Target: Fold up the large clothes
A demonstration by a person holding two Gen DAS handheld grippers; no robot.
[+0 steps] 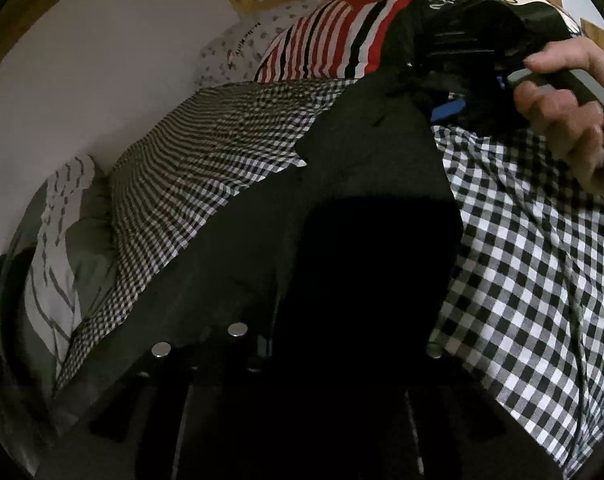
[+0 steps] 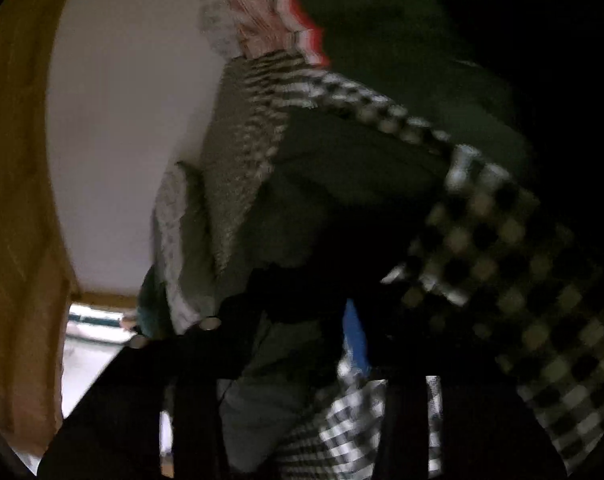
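Dim light; right wrist view blurred.

The garment, dark green, lies spread on the checked cover of a bed. It runs as a long band from the near edge under your left gripper up and away toward the striped pillow and the far wall. That is its long axis: near to far, leaning right in the left wrist view.

Left gripper: jaws nearly shut, buried in shadow on the near end of the garment. The pads themselves are too dark to see, but with the cloth running straight under them, I judge you have a pinch of the near hem.

Right gripper: seen from the left wrist camera at the far end of the garment, your hand round its handle, blue pad showing. In its own view the jaws stand partly apart over dark cloth and checked cover; whether fabric sits between them I cannot tell through the blur.

So your two grippers sit at opposite ends of the long axis, left near, right far. The fold, as I read it, turns on bringing one end over the other along that line. Make sure of the right grip first; an unheld far end will drag and skew.
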